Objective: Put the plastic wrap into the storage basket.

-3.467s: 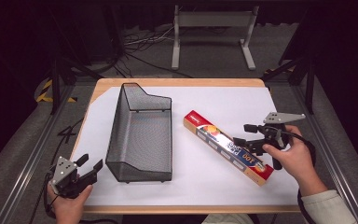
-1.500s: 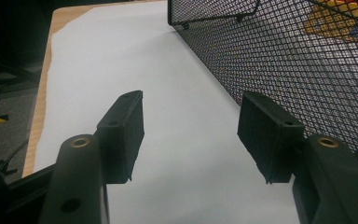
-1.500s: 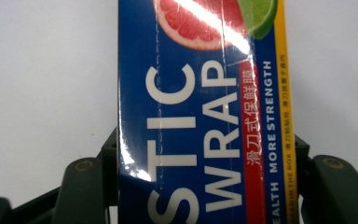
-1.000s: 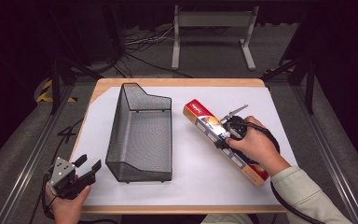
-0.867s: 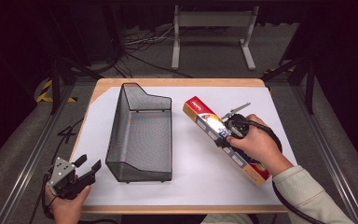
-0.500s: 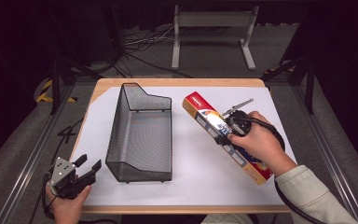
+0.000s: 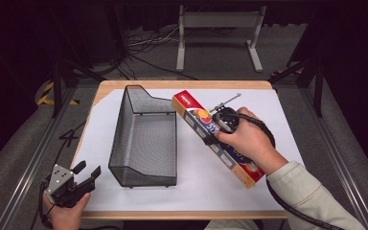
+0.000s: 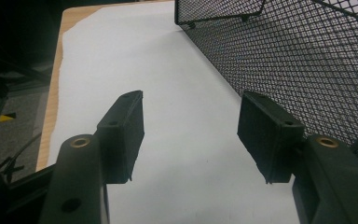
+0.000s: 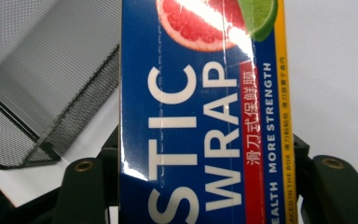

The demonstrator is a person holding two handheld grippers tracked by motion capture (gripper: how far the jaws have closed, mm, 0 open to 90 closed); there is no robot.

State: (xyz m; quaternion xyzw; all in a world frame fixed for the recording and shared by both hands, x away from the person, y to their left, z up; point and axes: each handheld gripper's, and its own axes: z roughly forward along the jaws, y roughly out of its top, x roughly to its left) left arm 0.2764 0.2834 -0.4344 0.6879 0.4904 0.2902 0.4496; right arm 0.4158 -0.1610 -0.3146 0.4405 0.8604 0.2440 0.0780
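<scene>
High view: at the table's near left corner, the left gripper (image 7: 87, 176) rests with jaws spread wide and nothing between them, just beside the black mesh basket (image 7: 146, 139). Farther in, the right gripper (image 7: 212, 135) clamps a long plastic wrap box (image 7: 199, 117) from both sides, the box lying diagonally on the white sheet (image 7: 268, 115) right of the basket.

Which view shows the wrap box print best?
Right gripper view: the plastic wrap box sits between the right gripper's jaws, lettering and fruit picture readable. High view shows the whole box beside the mesh basket, print too small. Left gripper view adds nothing on it.
</scene>
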